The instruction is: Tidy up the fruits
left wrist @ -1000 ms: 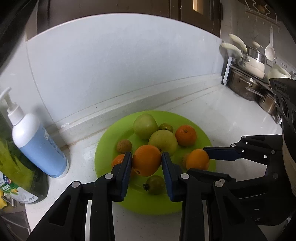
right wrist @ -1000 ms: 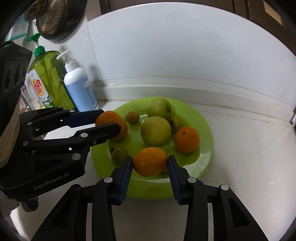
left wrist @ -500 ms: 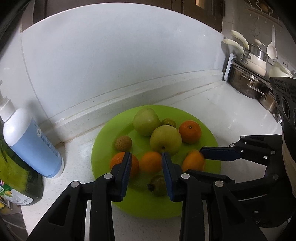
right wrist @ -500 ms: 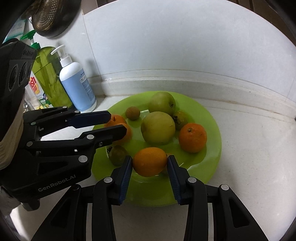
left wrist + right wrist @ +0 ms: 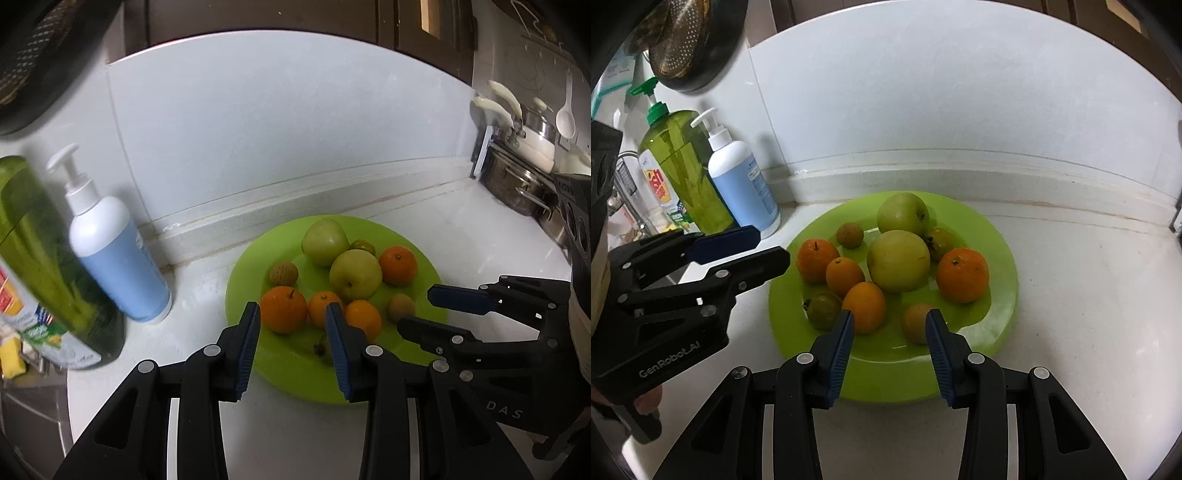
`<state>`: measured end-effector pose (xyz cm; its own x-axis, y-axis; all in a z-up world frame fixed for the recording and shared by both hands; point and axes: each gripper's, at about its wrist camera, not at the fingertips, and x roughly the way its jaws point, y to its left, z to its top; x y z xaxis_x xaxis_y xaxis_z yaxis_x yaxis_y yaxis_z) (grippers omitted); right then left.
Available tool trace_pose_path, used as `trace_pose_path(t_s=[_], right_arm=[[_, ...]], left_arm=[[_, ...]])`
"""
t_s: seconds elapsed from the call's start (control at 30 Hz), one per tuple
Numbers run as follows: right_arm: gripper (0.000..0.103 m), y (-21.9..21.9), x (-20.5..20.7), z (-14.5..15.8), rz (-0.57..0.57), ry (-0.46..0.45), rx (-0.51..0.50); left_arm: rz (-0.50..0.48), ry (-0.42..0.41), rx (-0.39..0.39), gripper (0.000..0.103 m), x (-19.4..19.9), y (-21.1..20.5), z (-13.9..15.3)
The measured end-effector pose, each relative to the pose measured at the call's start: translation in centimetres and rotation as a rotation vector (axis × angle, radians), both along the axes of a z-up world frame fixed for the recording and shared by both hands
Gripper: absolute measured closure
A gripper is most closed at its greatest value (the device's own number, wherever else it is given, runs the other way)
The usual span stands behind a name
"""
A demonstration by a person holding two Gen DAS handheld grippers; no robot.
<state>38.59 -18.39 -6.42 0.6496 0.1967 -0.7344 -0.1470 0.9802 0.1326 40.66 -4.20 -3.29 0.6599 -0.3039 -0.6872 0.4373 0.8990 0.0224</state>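
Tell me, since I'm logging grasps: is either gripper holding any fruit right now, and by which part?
Nothing is held. The left gripper and right gripper are both open, and all the fruit lies on the green plate.

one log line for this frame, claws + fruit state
left claw: open, empty | right claw: open, empty | oranges, apples, small fruits: all on green plate | soap bottles: left of plate

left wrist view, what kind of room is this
Most likely a home kitchen. A green plate of fruit sits on a white counter against a tiled wall, steel pots stand at the far right with a ladle hanging above, and a dish soap bottle stands at the left.
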Motion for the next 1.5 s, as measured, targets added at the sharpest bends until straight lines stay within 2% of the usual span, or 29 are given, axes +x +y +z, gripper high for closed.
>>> trace_pose_path(t_s=[0.07,0.17,0.27,0.37,0.5,0.7,0.93,1.17,1.33,1.5], right_arm=[[0.062,-0.1,-0.6,0.4,-0.004,-0.011,-0.004],[0.062,-0.1,-1.8,1.2,-0.004,-0.028,-0.005],[0.048,-0.1,-3.2,2.3,-0.009,-0.051,-0.009],[0.041,0.1,-4.9,3.4,-0.020,-0.079,-0.017],[0.036,0.6,-7.5,4.6,-0.044,-0.107,-0.035],[0.027,0.3,-12.1,5.9,-0.109,-0.146,-0.040],[0.018,0.1,-18.0,7.1,-0.178,-0.196,-0.034],[0.016,-0.2,-23.7,8.4,-0.155,-0.230,-0.042],[0.011,-0.8,-28.3,9.8,-0.130,-0.271,-0.046],[0.010,-1.3,-31.9,10.9,-0.136,-0.295,-0.059]], left_arm=[[0.014,-0.005,-0.003,0.066,-0.9,0.3,0.3],[0.037,-0.015,-0.003,0.058,-2.6,0.9,1.0],[0.072,-0.040,0.018,0.038,-4.2,1.3,1.7],[0.106,-0.071,0.031,0.031,-6.0,1.7,2.4],[0.134,-0.084,0.004,0.021,-8.4,2.6,3.4],[0.142,-0.123,0.003,0.011,-12.8,3.4,4.3],[0.155,-0.155,0.001,0.005,-18.2,4.2,5.2],[0.210,-0.199,-0.034,0.000,-24.7,4.2,6.6],[0.250,-0.220,-0.063,0.000,-29.5,4.2,7.5],[0.278,-0.237,-0.067,0.000,-33.2,4.2,8.0]])
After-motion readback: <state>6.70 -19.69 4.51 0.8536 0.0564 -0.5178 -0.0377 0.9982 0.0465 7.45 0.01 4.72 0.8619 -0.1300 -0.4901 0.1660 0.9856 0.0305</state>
